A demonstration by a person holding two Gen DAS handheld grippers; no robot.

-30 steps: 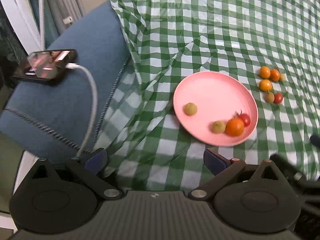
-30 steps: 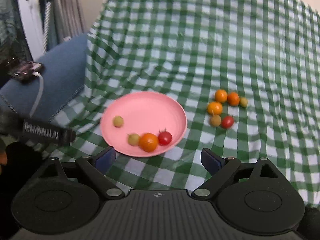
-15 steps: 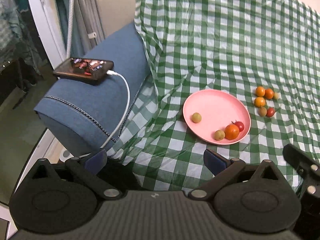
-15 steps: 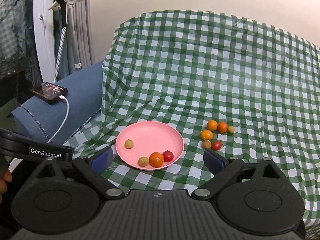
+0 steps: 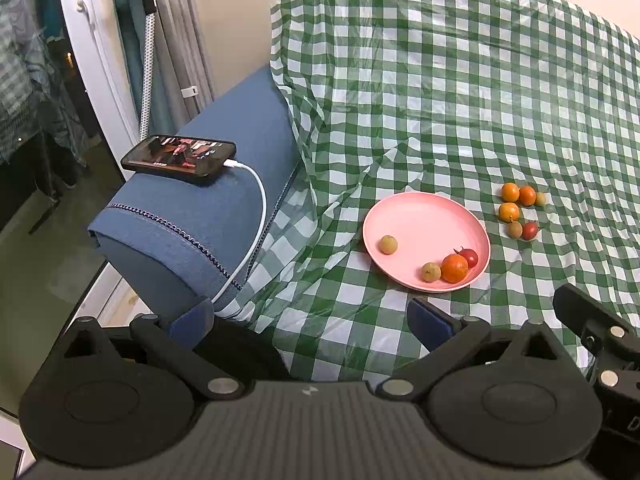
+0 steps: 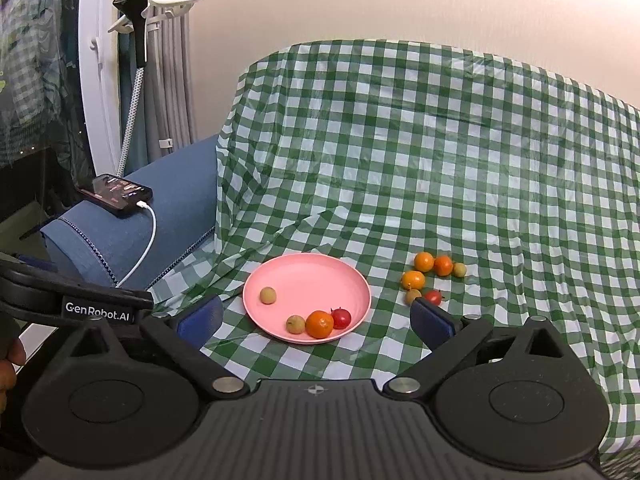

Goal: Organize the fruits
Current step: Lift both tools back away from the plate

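I am holding both the left hand-held gripper (image 5: pixel 310 322) and the right hand-held gripper (image 6: pixel 316 318) spread and empty. Four fruits are sitting in the pink plate (image 6: pixel 316 276); six loose fruits (image 6: pixel 430 278) are waiting just beside it on the checkered cloth (image 6: pixel 440 160).

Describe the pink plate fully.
The pink plate is round and shallow with a low raised rim, matte, plastic-looking. It lies flat on the checked cloth, left of the loose fruit. In it are two yellowish fruits, one orange fruit and one red tomato, three clustered at its near edge. Neither gripper touches it.
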